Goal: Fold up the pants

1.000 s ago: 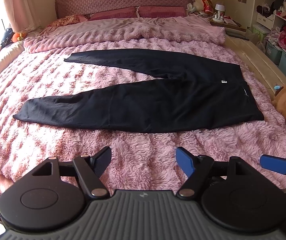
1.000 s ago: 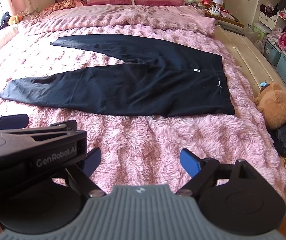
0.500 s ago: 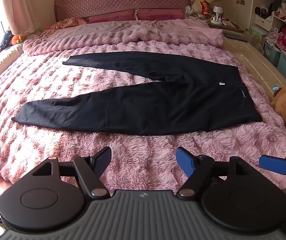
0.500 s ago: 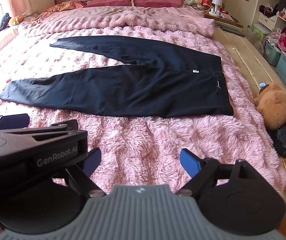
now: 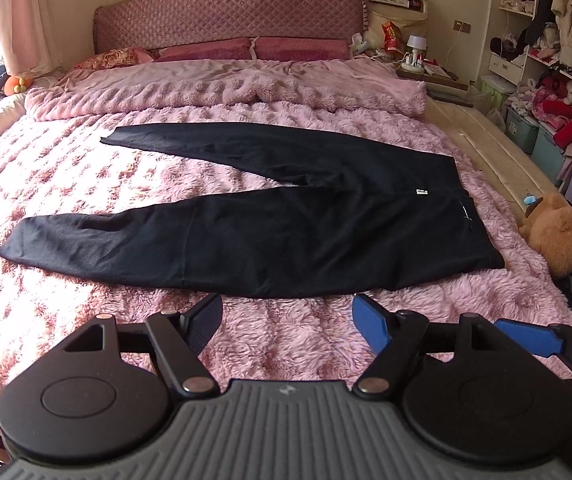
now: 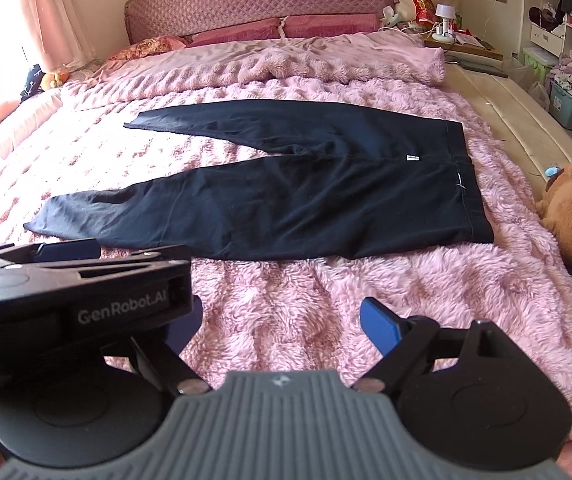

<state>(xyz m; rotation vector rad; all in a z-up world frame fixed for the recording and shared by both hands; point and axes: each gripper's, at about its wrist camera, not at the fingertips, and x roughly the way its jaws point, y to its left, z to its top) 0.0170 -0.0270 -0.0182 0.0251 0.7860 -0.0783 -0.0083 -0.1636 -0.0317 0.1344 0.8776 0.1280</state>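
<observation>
On left claw (image 6: pixel 70 250), "GenRobot.AI" lettering (image 6: pixel 121 309)

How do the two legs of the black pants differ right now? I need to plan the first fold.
The near leg reaches further left than the far leg, so its cuff sits closer to the bed's edge. The near leg curves slightly; the far leg lies straighter. The far leg angles away toward the pillows, leaving a wedge of pink blanket between them. Both lie flat and unfolded, joined at the waistband, untouched by either tongs.
</observation>
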